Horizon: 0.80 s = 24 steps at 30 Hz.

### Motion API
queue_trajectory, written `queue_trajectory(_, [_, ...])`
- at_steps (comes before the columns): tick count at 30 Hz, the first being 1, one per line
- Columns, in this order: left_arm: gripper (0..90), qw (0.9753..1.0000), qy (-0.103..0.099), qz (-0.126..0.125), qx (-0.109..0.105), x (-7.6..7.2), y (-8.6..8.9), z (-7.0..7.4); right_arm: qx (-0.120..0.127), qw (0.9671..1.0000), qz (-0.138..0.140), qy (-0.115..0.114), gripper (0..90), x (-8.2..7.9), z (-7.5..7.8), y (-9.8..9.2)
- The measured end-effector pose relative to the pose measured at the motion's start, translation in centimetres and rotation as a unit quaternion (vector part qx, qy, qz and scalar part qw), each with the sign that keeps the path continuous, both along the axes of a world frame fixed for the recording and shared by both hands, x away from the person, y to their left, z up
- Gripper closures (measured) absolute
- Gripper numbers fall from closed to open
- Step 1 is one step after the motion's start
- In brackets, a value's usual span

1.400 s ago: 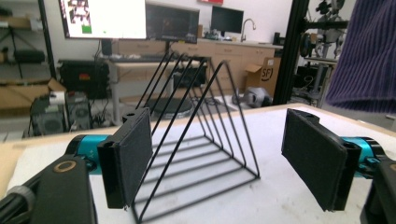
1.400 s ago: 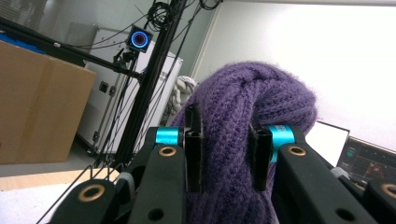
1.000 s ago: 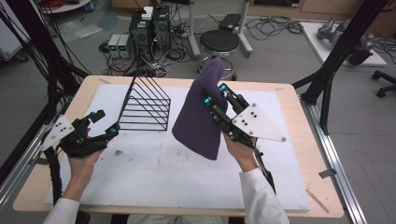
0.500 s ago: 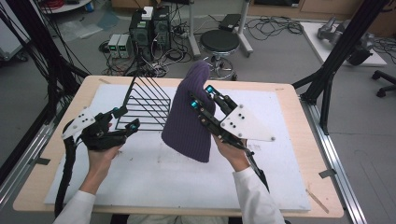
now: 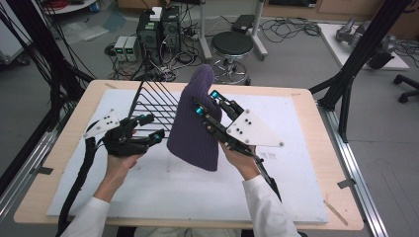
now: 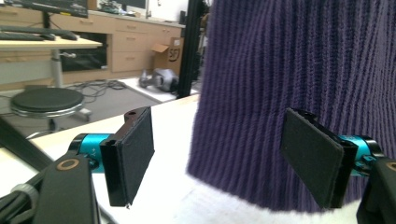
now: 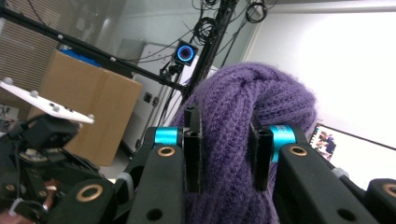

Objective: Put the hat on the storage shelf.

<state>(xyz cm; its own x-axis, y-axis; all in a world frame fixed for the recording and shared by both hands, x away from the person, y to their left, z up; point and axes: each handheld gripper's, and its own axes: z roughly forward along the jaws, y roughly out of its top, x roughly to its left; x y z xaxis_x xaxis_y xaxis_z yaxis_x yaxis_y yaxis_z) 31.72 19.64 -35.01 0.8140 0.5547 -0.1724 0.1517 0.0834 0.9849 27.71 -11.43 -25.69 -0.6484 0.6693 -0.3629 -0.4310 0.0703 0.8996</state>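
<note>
A: Purple knit hat [image 5: 195, 123], where is it?
B: Hanging above the white mat [image 5: 148, 182] near the middle of the table [image 5: 44, 187], clamped by the right gripper [image 5: 206, 102]. Brim end lowest, just over the mat. Crown points up and away.
A: Right jaws?
B: Pinched on a thick fold of knit; in the right gripper view the pads [image 7: 193, 149] press both sides of the hat [image 7: 233, 154], narrow gap packed with yarn.
A: Left gripper?
B: The left gripper [image 5: 150, 127] sits just left of the hat, low over the mat. Jaws wide apart, holding nothing. In the left gripper view one pad [image 6: 133, 154] is clear of the fabric and the other stands in front of the ribbed hem [image 6: 299, 93]; touching or not, can't tell.
A: Hands?
B: Left hand [image 5: 118, 160] and right hand [image 5: 242, 158] come in from the near edge, white sleeves.
A: Behind that?
B: Black wire rack [image 5: 153, 101] on the mat, beyond the left gripper, beside the hat. Past the table, a round black stool [image 5: 232, 44] and computer boxes [image 5: 158, 29] with cables on the floor.
</note>
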Motion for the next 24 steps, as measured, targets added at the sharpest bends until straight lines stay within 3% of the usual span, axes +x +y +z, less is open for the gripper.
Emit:
queue_trajectory(3, [26.8,1.0000,0.007,0.000,0.003,0.4,-0.2,0.1,-0.001,0.9999,0.011,0.001,73.8,0.1,0.1,0.5])
queue_trajectory(6, [24.9,0.9997,0.000,-0.001,0.024,0.8,-0.8,1.0,-0.002,0.9994,0.034,-0.001,73.8,0.1,0.4,1.2])
queue_trajectory(8, [26.2,1.0000,-0.007,-0.003,0.005,0.9,-0.8,1.3,-0.005,0.9988,0.049,-0.006,73.7,-0.1,0.7,1.7])
queue_trajectory(10, [25.7,0.9999,0.001,-0.007,0.008,1.1,-0.5,1.2,-0.011,0.9981,0.060,-0.012,73.7,-0.4,1.0,2.2])
queue_trajectory(16, [23.7,0.9985,-0.004,-0.053,0.012,0.7,-1.5,0.7,-0.028,0.9958,0.086,-0.015,73.5,-0.6,1.1,2.8])
queue_trajectory(20, [23.1,0.9986,0.008,-0.050,0.017,1.3,-1.8,0.1,-0.038,0.9925,0.115,-0.016,73.2,-0.9,1.0,3.0])
queue_trajectory(24, [22.5,0.9964,0.011,-0.083,-0.006,1.6,-2.1,-0.2,-0.046,0.9863,0.158,-0.014,72.8,-1.1,1.1,3.1])
